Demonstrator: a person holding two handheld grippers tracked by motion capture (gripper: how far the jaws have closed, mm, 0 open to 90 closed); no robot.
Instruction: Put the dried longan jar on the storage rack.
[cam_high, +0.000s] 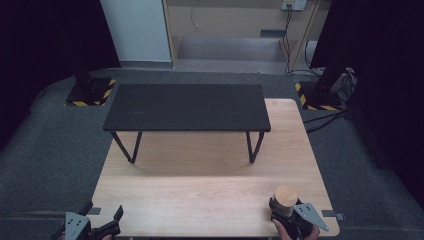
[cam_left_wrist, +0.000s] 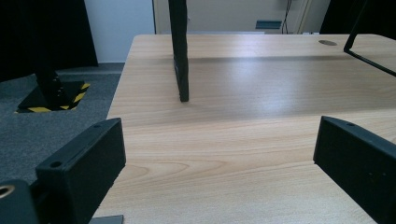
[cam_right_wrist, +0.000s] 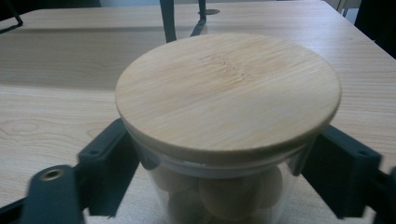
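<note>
A glass jar (cam_high: 285, 196) with a round wooden lid (cam_right_wrist: 229, 93) stands near the front right corner of the light wooden table (cam_high: 200, 190). Round pale pieces show through its glass. My right gripper (cam_high: 286, 206) is shut on the jar, one black jaw on each side just under the lid, and a hand holds it from behind. My left gripper (cam_high: 102, 214) sits at the table's front left edge, open, with bare tabletop between its jaws (cam_left_wrist: 219, 158).
A low black bench (cam_high: 187, 106) on thin black legs (cam_left_wrist: 180, 56) stands across the far half of the table. Grey carpet surrounds the table. Two stands with yellow-black striped bases (cam_high: 90, 92) (cam_high: 320, 96) and cables sit beyond the far corners.
</note>
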